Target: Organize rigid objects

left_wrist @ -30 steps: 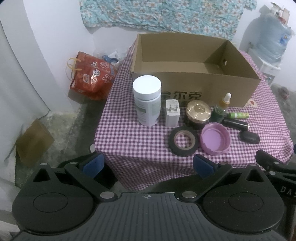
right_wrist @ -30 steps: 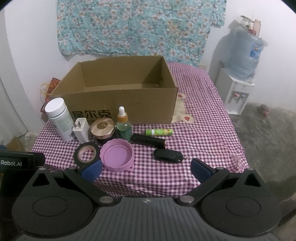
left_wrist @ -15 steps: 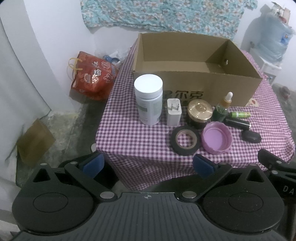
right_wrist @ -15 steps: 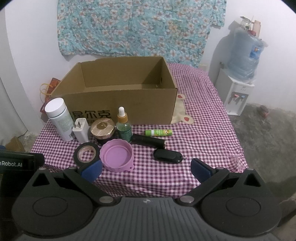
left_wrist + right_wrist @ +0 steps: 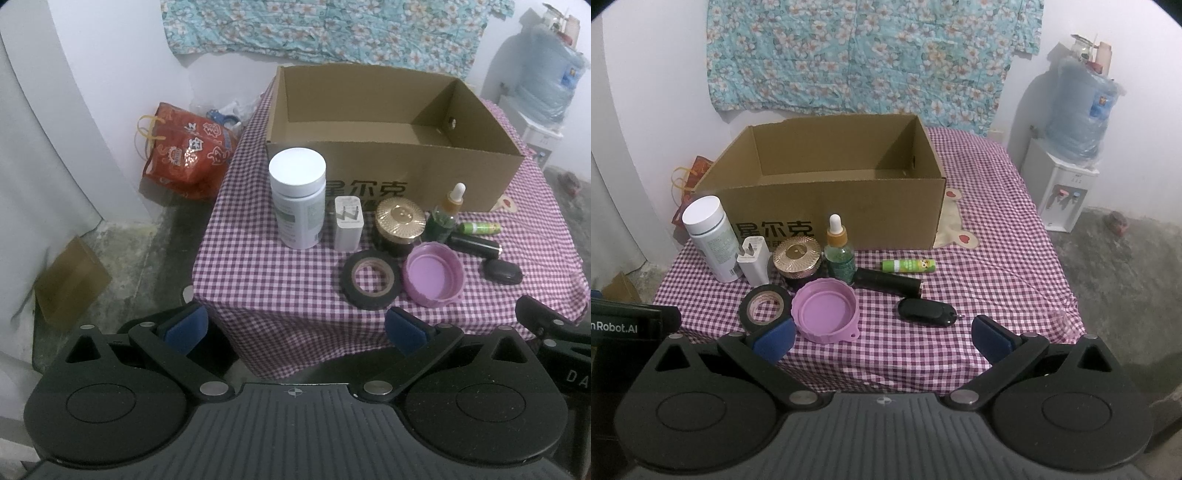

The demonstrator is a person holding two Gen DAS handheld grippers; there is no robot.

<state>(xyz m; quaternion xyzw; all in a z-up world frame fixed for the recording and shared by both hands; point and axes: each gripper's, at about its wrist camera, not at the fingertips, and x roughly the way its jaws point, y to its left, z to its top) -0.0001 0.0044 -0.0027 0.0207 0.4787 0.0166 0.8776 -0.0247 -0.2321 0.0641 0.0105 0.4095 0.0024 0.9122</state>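
Small things lined up in front of an open box

Both sets of fingers are spread wide and hold nothing. The left gripper [image 5: 294, 326] hangs in front of the bench's near left corner. The right gripper [image 5: 882, 338] hangs in front of the bench's near edge.

The bench [image 5: 997, 258] has a purple and white checked cloth on it. A big cardboard box [image 5: 827, 206] sits toward the back of the bench, open at the top. No things show inside it.

The small things sit between the box and the near edge, toward the left side. A white bottle [image 5: 298, 197] stands up, closest to the left edge. Just beside it stands a white plug [image 5: 348, 223]. Next comes a gold-lidded jar [image 5: 400, 226], then a green dropper bottle [image 5: 839, 253] standing up. A black tube [image 5: 888, 281] lies on its side by the dropper bottle. A little green tube [image 5: 908, 265] lies behind it, nearer the box.

Closer to the near edge lie a black tape roll [image 5: 371, 283] and a purple lid [image 5: 433, 274], side by side. A black oval thing [image 5: 927, 312] lies to the right of the lid
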